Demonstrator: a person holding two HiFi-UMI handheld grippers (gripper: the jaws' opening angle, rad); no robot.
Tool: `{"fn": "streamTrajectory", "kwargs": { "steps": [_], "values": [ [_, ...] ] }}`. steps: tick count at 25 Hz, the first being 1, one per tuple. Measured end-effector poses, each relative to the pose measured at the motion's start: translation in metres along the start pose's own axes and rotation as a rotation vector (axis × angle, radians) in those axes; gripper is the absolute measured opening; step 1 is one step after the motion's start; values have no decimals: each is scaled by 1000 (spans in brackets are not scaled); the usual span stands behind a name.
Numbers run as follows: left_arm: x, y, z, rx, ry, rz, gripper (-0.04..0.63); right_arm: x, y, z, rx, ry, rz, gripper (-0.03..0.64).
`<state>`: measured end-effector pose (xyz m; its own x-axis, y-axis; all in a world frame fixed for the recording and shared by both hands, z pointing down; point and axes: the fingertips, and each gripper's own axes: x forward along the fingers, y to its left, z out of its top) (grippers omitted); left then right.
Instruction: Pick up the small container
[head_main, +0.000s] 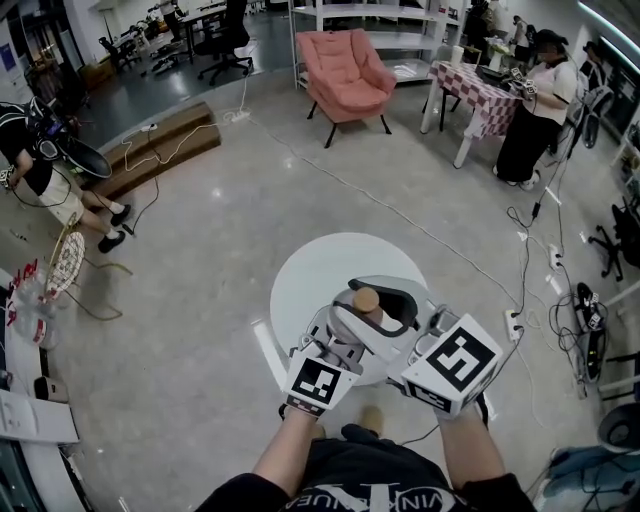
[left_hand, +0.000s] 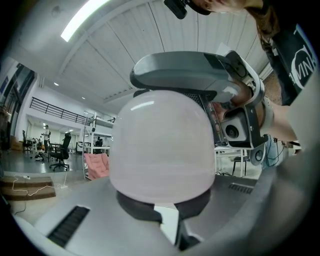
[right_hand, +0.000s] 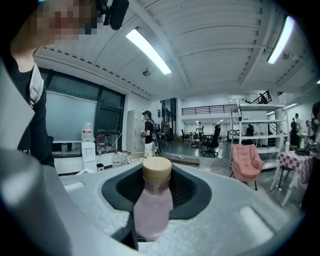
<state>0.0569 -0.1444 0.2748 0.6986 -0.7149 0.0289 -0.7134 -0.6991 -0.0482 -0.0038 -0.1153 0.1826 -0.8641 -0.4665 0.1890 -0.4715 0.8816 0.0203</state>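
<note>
The right gripper (head_main: 392, 302) is clamped on the small container (right_hand: 152, 205), a pale pink bottle with a tan cap, which stands upright in the dark hollow between its jaws. The left gripper (left_hand: 167, 220), jaws together, sits close under the bottle's body; whether it touches cannot be told. A person holds both over a round white table (head_main: 305, 265) on a polished grey floor (head_main: 200, 220), a pink armchair (head_main: 345, 60) well behind
</note>
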Motion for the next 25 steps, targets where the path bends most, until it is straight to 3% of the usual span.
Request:
{"fn": "streamTrajectory", "kwargs": {
  "steps": [25],
  "values": [
    [5,-10,-7,-26,1,-10,20,-7,-3,-8,8,14,-17,127]
  ]
}}
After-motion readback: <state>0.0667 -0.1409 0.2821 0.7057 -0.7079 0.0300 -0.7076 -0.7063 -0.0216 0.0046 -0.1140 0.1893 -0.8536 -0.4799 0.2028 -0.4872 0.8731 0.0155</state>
